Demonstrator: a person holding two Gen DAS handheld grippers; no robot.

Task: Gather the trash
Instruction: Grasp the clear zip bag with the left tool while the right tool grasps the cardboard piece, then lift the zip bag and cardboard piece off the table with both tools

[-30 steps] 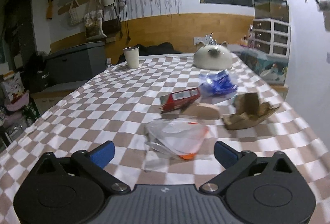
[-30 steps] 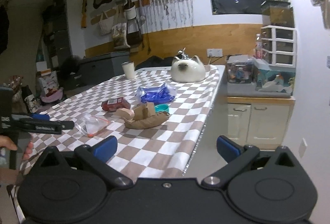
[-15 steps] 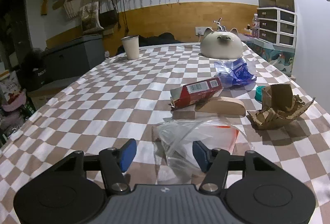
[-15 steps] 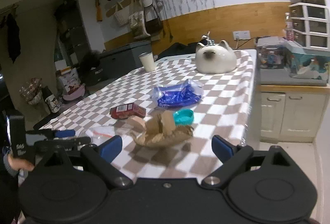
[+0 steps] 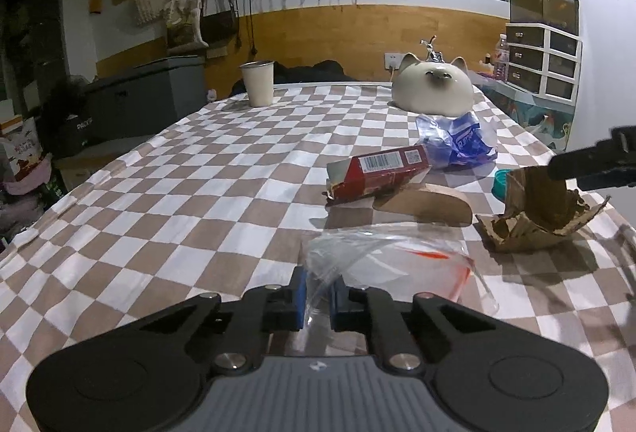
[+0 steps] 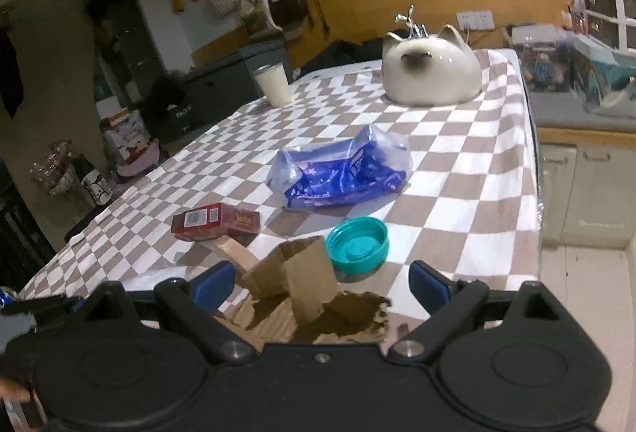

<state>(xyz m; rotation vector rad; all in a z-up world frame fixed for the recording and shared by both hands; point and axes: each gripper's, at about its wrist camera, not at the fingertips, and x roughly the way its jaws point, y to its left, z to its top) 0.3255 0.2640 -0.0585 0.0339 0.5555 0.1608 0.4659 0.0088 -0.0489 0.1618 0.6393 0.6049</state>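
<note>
Left gripper [image 5: 318,296]: blue pads almost together — they pinch the near edge of the clear plastic bag with an orange strip [image 5: 393,265], which lies on the brown-and-white checkered tablecloth [image 5: 198,185].
Red carton [image 5: 377,173]: on its side, beyond the bag, touching a tan cardboard piece [image 5: 425,205].
Right gripper [image 6: 322,281]: fingers wide apart — holding nothing, above the torn brown cardboard [image 6: 302,285].
Teal lid [image 6: 357,243]: just beside the cardboard.
Blue wrapper [image 6: 342,173]: farther back.

Clear crumpled plastic bag [image 5: 381,261] with orange strip lies on table.
</note>
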